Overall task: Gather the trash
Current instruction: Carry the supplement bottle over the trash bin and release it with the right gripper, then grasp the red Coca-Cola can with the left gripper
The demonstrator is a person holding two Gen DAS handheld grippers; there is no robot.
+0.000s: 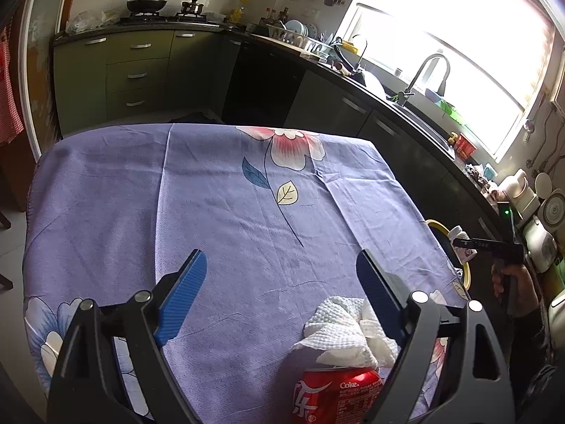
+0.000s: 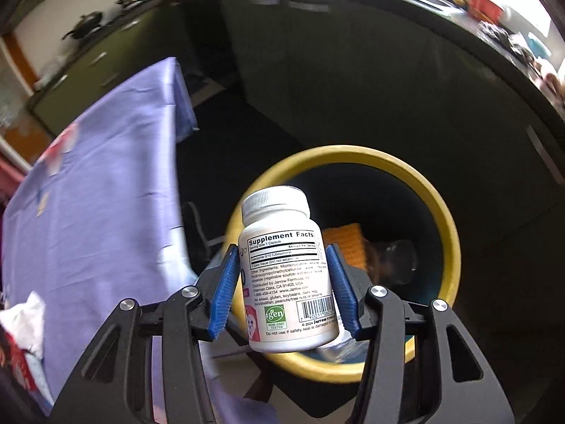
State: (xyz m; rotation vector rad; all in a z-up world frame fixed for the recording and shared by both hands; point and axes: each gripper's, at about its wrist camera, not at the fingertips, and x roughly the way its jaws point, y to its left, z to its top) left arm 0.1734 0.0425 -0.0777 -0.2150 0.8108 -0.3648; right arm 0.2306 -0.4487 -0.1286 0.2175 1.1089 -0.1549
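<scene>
The right gripper (image 2: pixel 282 284) is clenched on one white supplement bottle (image 2: pixel 287 275), its blue pads pressing the label on both sides, cap pointing away from the camera. The bottle hangs over the mouth of a yellow-rimmed trash bin (image 2: pixel 448 233) that stands on the floor just beside the table edge. Inside the bin lie an orange piece and a clear plastic item, both blurred.

The left gripper (image 1: pixel 282 300) is released, its jaws spread wide above the table with nothing between the pads. Two pieces of trash lie on the purple floral tablecloth (image 1: pixel 219 194): one crumpled white paper towel (image 1: pixel 348 332) close by the gripper's right finger, and one red Coke can (image 1: pixel 335 397) on its side, touching the towel's near edge. The rest of the cloth is bare.

From the left wrist view, the bin's rim (image 1: pixel 433 224) peeks past the table's right edge, with the bottle and a hand (image 1: pixel 512 282) above it. Dark kitchen cabinets stand behind.
</scene>
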